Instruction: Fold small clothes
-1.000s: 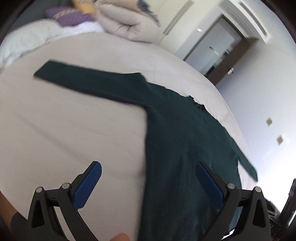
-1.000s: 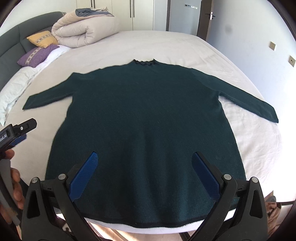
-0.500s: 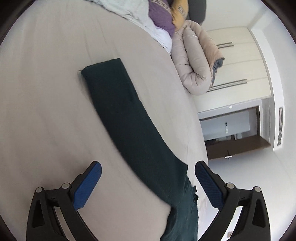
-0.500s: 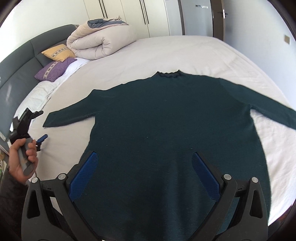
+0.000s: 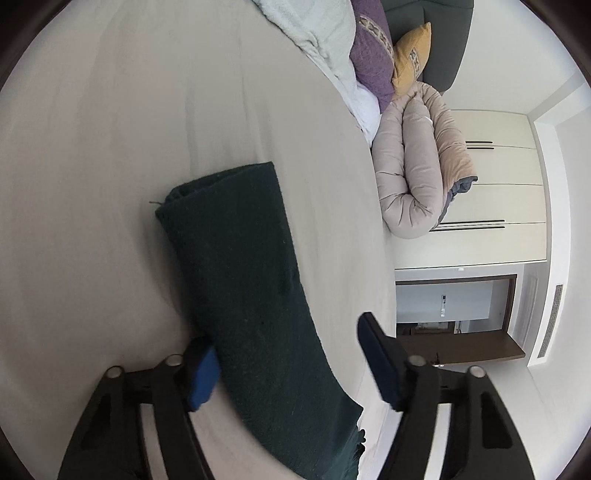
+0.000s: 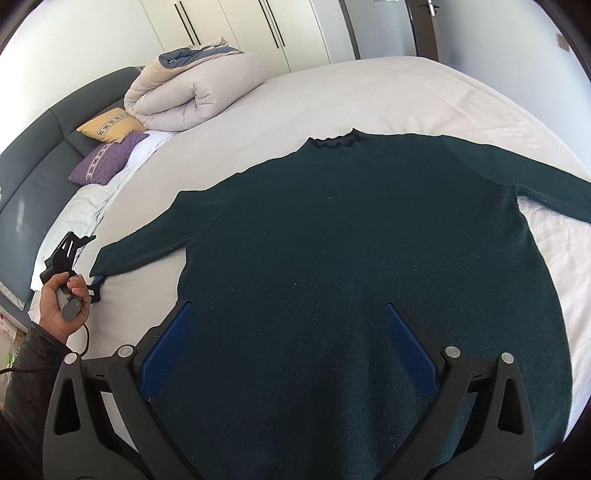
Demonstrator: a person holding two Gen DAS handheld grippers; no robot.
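A dark green sweater (image 6: 351, 240) lies flat, front up, on the white bed (image 6: 369, 92), collar away from me and both sleeves spread out. Its left sleeve (image 5: 236, 258) runs between the jaws of my left gripper (image 5: 288, 365), near the cuff. Those jaws are closing. The left pad (image 5: 201, 373) is at the sleeve's edge, and the right pad (image 5: 376, 365) still stands clear of the cloth. The right wrist view shows a person's hand (image 6: 62, 306) holding that gripper at the cuff. My right gripper (image 6: 288, 347) hovers open over the sweater's lower body.
A rolled beige duvet (image 6: 184, 99) lies at the bed's far left corner. Beside it, a yellow pillow (image 6: 110, 125) and a purple pillow (image 6: 107, 162) rest against a dark headboard (image 6: 29, 177). White wardrobes (image 6: 240, 29) and a doorway (image 5: 454, 306) stand beyond the bed.
The left gripper has swung out and rolled to the left sleeve's cuff end, and its jaws have narrowed around the sleeve. The right gripper has drifted left over the sweater's body.
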